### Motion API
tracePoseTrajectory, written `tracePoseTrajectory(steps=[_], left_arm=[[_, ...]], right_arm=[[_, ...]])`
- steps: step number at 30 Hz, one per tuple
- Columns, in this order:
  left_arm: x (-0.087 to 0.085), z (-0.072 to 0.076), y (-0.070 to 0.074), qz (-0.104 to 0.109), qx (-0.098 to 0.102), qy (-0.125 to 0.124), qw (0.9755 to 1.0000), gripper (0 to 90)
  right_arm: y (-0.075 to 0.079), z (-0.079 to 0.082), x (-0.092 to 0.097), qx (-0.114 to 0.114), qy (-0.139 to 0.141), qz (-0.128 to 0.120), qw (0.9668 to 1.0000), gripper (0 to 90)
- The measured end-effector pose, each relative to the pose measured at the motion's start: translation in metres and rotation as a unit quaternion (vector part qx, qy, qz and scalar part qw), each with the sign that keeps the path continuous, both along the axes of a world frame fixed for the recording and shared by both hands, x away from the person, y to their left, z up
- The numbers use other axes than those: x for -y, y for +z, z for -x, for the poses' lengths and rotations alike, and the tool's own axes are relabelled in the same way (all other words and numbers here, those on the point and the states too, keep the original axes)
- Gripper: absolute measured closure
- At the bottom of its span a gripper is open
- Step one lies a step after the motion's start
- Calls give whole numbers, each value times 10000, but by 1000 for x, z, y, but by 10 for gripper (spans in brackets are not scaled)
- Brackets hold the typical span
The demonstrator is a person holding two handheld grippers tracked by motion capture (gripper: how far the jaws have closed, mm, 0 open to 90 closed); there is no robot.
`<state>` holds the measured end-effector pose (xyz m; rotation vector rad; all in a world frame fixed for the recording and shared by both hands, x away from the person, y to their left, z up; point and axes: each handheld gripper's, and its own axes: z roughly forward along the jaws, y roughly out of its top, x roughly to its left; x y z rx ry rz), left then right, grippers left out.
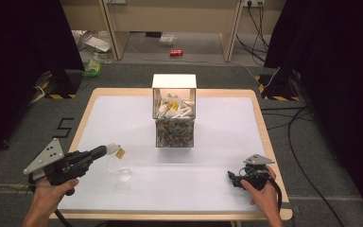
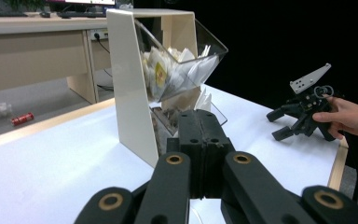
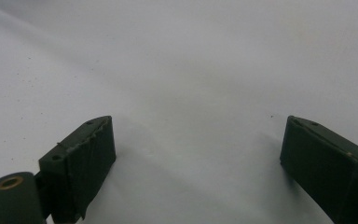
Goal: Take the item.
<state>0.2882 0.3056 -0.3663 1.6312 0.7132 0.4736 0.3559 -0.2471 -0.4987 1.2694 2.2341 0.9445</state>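
Near edge of white table (image 1: 137, 189): person's left hand (image 1: 47, 196) holds the left gripper (image 1: 105, 150) at front-left, jaws pressed together with no gap in the left gripper view, tip pointing right toward a small clear glass cup (image 1: 119, 164). A small white item with a yellow tag (image 1: 119, 152) sits at the jaw tip over the cup; cannot tell if the jaws pinch it. Right hand (image 1: 263, 196) holds the right gripper (image 1: 230, 178) at front-right, low over the table, jaws pointing left; in the right gripper view they stand wide apart with bare white surface between, holding nothing. Same gripper shows in the left gripper view (image 2: 276, 125), jaws spread. Mid-table, well apart from both grippers: white two-tier dispenser box (image 1: 174, 111) with clear bins, upper bin with white packets (image 1: 174, 109), lower bin with darker mixed contents, too small to tell. Beyond the table on the floor: red can (image 1: 176, 52), green packet (image 1: 93, 67), cables (image 1: 298, 127), wooden desks (image 1: 170, 19) at back.
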Motion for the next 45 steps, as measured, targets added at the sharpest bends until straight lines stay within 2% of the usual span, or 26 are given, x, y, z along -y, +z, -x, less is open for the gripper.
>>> tracePoseTrajectory(steps=[13, 27, 45], left_arm=[[-4, 5, -25, 92, -189, 133, 9997, 893], [-2, -3, -50, -6, -475, 259, 9985, 893], [7, -12, -65, -187, -658, 288, 9972, 893]], right_arm=[[0, 0, 0, 4, -3, 3, 10000, 109], [0, 0, 0, 8, -1, 8, 10000, 109], [0, 0, 0, 26, 2, 23, 10000, 111]])
